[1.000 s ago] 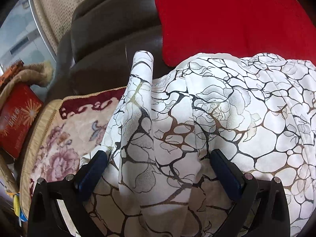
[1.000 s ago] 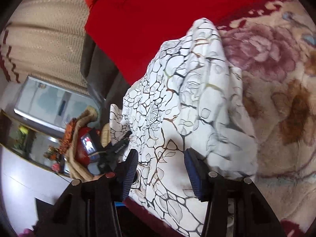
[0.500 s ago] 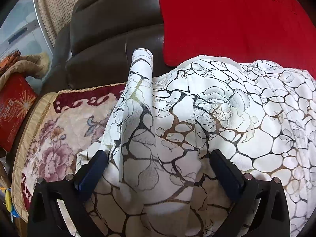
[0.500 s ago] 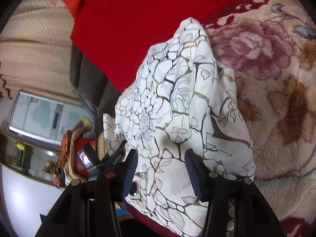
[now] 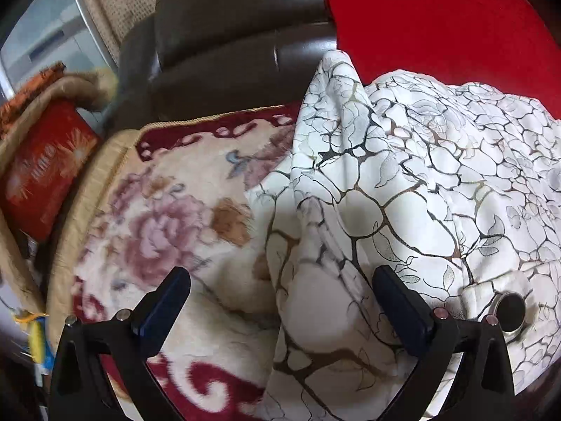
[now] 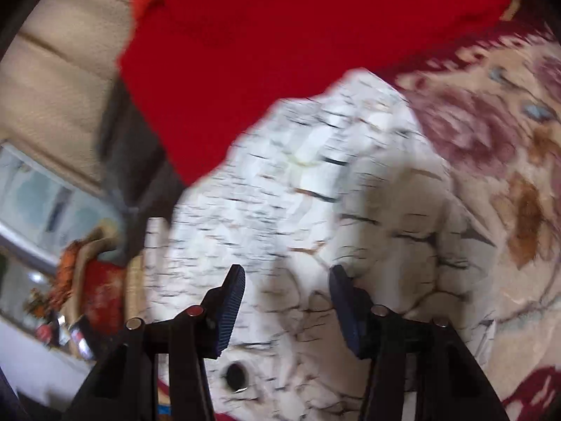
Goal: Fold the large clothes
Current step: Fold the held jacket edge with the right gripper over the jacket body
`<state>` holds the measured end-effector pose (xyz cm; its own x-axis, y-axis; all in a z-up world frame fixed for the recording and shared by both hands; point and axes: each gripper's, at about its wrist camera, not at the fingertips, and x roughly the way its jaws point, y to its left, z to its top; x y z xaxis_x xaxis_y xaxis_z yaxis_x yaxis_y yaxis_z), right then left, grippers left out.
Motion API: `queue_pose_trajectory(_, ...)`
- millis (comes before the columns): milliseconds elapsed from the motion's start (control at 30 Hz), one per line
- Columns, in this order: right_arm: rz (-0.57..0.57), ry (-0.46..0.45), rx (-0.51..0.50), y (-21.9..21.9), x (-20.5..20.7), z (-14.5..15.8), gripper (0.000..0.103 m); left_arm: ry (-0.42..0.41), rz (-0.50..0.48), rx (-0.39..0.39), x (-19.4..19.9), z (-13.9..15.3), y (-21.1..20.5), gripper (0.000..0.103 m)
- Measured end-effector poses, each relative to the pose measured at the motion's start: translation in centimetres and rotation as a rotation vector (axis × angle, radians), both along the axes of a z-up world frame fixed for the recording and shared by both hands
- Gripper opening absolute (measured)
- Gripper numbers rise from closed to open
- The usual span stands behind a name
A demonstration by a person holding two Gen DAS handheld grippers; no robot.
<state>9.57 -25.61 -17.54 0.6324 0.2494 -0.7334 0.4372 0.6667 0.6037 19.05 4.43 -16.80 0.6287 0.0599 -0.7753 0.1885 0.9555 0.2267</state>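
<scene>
My left gripper (image 5: 280,301) has its blue-padded jaws spread wide and holds nothing; its right pad sits over the near-left edge of the white garment (image 5: 420,182), its left pad over the floral blanket (image 5: 168,217). The garment, printed with black and gold crackle lines and leaves, lies bunched on the blanket, with one fold standing up towards the dark brown sofa back (image 5: 224,45). A metal eyelet (image 5: 510,314) shows at its near-right edge. Behind it lies a red cloth (image 5: 438,17). At far left a red box (image 5: 45,172) carries pale lettering and a starburst; I cannot read the writing.

The right wrist view is smeared by motion blur. My right gripper (image 6: 287,301) is also parted and empty, both pads over the garment (image 6: 315,175), with the blanket (image 6: 508,175) to its right.
</scene>
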Motion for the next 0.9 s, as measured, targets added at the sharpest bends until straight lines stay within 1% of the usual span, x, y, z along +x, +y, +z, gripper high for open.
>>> queue_pose_trajectory(33,0.004,0.011,-0.03,0.4,0.2,0.0,0.053,-0.017,0.008,0.001,-0.3,0.1,-0.2,0.103)
queue_pose_trajectory(100,0.0,0.004,-0.096,1.3,0.2,0.7,0.053,-0.037,-0.011,0.032,-0.6,0.3,-1.2,0.103)
queue_pose_trajectory(167,-0.017,-0.022,-0.152,2.1,-0.3,1.5,0.054,-0.087,0.001,0.069,-1.5,0.7,-2.2,0.103)
queue_pose_trajectory(200,-0.016,-0.038,-0.171,2.4,-0.4,1.9,0.054,-0.112,0.013,0.065,-1.9,1.1,-2.2,0.103)
queue_pose_trajectory(267,0.005,-0.088,-0.184,3.6,-0.4,2.9,0.054,-0.147,0.031,0.039,-2.4,1.8,-2.1,0.103)
queue_pose_trajectory(333,0.045,-0.135,-0.167,4.8,0.2,3.5,0.054,-0.204,0.046,0.033,-2.7,2.2,-2.0,0.103)
queue_pose_trajectory(400,0.091,-0.139,-0.155,6.4,1.4,3.7,0.054,-0.223,0.058,0.041,-2.3,1.9,-1.8,0.103)
queue_pose_trajectory(467,0.127,-0.112,-0.173,8.0,2.9,3.6,0.054,-0.219,0.056,0.049,-1.9,1.0,-1.6,0.103)
queue_pose_trajectory(533,0.116,-0.072,-0.199,8.4,4.1,3.1,0.054,-0.186,0.059,0.048,-1.3,-0.1,-1.3,0.103)
queue_pose_trajectory(600,0.07,-0.025,-0.209,7.3,5.1,2.3,0.055,-0.164,0.057,-0.003,-0.8,-0.3,-0.9,0.103)
queue_pose_trajectory(667,0.036,0.09,-0.205,5.6,6.3,0.3,0.054,-0.163,0.05,-0.016,-0.5,-0.2,-0.7,0.103)
queue_pose_trajectory(700,0.043,0.124,-0.155,4.7,6.9,-0.9,0.054,-0.164,0.046,-0.012,-0.5,-0.2,-0.8,0.103)
queue_pose_trajectory(767,0.016,0.111,-0.103,3.6,7.1,-0.9,0.054,-0.159,0.043,-0.004,-0.5,-0.3,-0.9,0.103)
queue_pose_trajectory(800,0.013,0.092,-0.109,3.4,7.2,-0.3,0.054,-0.16,0.045,-0.006,-0.5,-0.3,-1.0,0.103)
queue_pose_trajectory(833,0.015,0.068,-0.136,3.5,7.3,0.3,0.054,-0.16,0.045,-0.008,-0.6,-0.3,-1.0,0.103)
queue_pose_trajectory(900,0.027,0.048,-0.163,3.7,8.0,1.0,0.055,-0.159,0.044,-0.004,-0.6,-0.2,-1.2,0.103)
